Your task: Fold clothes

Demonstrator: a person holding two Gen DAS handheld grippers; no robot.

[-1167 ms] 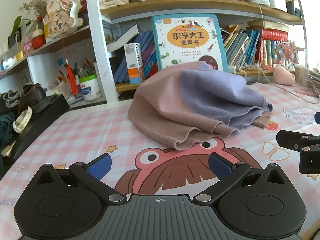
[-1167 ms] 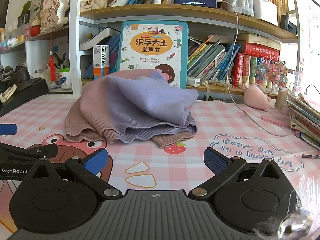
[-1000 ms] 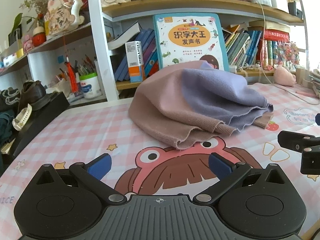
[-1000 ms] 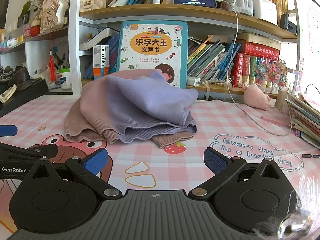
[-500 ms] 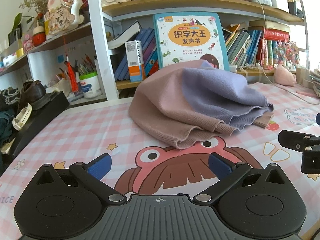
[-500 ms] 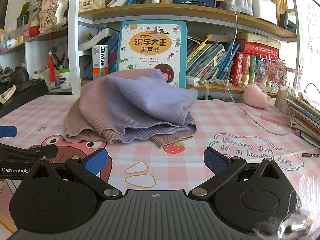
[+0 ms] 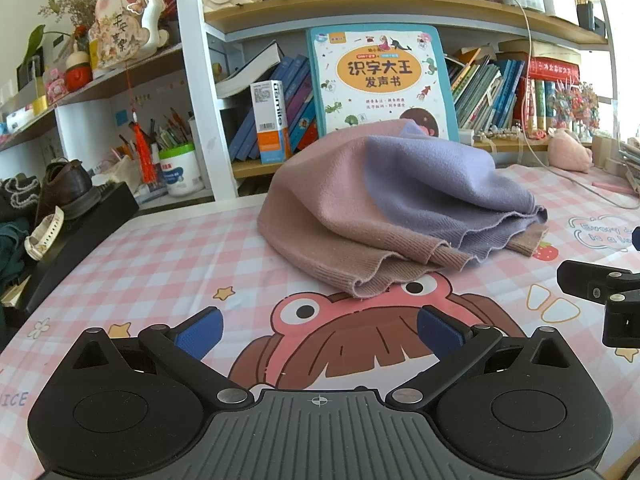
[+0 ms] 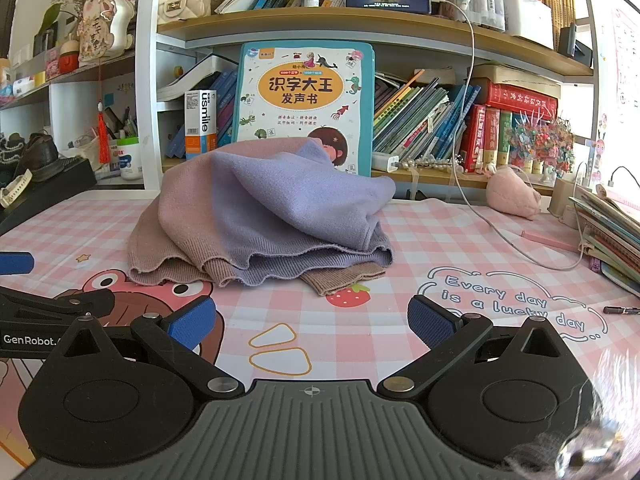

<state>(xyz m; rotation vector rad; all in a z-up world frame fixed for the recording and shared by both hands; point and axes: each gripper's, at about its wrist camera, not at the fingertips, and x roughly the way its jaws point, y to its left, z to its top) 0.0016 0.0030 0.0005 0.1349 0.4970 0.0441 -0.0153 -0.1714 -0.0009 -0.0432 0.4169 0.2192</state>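
A pink and lilac knit garment lies in a loose heap on the pink checked desk mat, in front of the bookshelf. In the right wrist view the same garment sits ahead and slightly left, its wavy hem toward me. My left gripper hovers low over the mat a short way before the hem, open, nothing between its blue pads. My right gripper is also open and empty, short of the garment. Each gripper shows at the edge of the other's view.
A bookshelf with a big children's book stands right behind the garment. A white cable and a pink plush lie at the right, with stacked books at the far right. Shoes on a black box are at left.
Almost nothing differs. The left view has shifted very slightly; both grippers stay open and the garment has not moved.
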